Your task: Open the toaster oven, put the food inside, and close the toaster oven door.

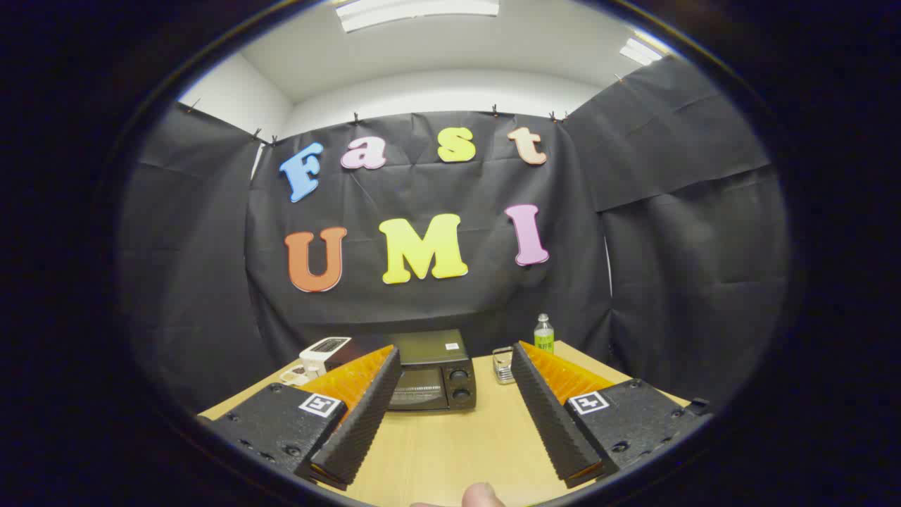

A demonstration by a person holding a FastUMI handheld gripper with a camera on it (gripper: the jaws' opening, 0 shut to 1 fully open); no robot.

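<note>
The scene is lit from above by ceiling light panels [417, 12], which are blown out to plain white. A second bright panel [639, 51] is seen off to one side. The white wall and ceiling are evenly lit, while the black cloth is left dark with faint creases picked out. A soft sheen is shown on the light wooden table [450, 443], and only weak shadows are cast beside the fingers [366, 415]. Strong fisheye bending is seen toward the rim, where straight edges are curved. The middle is sharp; a fingertip [482, 495] at the near rim is blurred.
</note>
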